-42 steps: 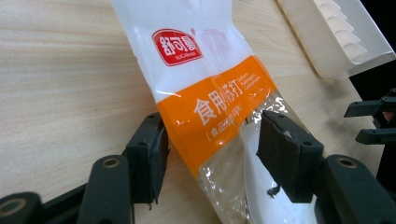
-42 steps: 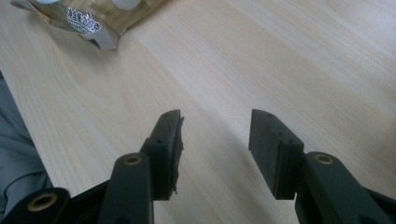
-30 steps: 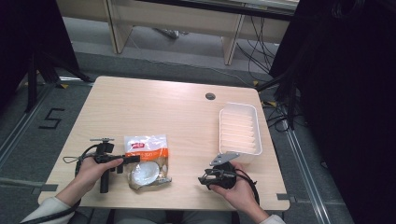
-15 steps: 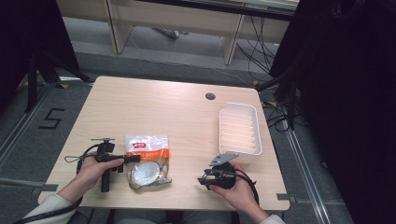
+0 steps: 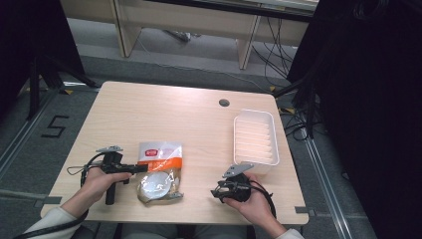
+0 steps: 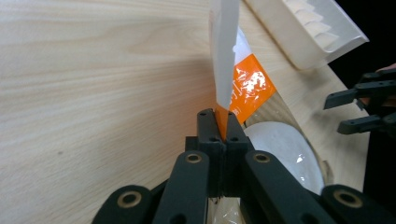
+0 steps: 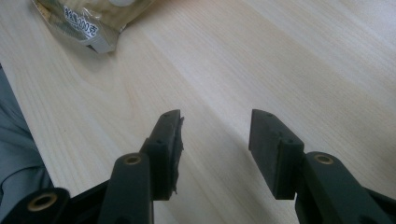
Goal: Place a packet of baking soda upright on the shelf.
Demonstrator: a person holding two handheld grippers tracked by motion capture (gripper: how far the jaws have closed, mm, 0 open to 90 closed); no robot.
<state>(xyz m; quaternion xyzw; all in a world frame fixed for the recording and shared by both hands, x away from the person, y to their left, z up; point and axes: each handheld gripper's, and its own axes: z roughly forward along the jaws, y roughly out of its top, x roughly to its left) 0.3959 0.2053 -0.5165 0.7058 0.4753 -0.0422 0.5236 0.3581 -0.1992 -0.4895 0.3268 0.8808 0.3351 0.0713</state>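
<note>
A: Table [image 5: 164, 107], light wood, seen from above. Left gripper [image 5: 142, 168] held in the person's left hand [image 5: 99, 180] near the front left edge, jaws pointing right toward a snack bag [image 5: 159, 169].

B: Jaw state, left?

A: In the left gripper view the jaws are pressed together on the orange edge of the bag [image 6: 243, 79]; a white strip of the bag stands up edge-on just above the tips. So it is pinching the bag's left side.

B: Bag position?

A: Front centre-left of the table, lying flat. Upper part white and orange with a red label, lower part clear, with a pale round item [image 5: 153, 184] inside; I can't tell what that is from these views, possibly a small lidded cup.

B: Right side?

A: Right gripper [image 5: 217, 192] in the right hand [image 5: 251, 199], front right of the table, well apart from the bag. Its own view shows the two jaws spread wide with bare wood between them, gripping nothing. The bag's bottom corner [image 7: 88, 23], with printed text, shows in the top left of that view.

B: Anything else on the table?

A: White ribbed tray [image 5: 255, 137] at the right side, just beyond the right gripper. A small round hole [image 5: 224, 102] in the tabletop near the far edge
</note>
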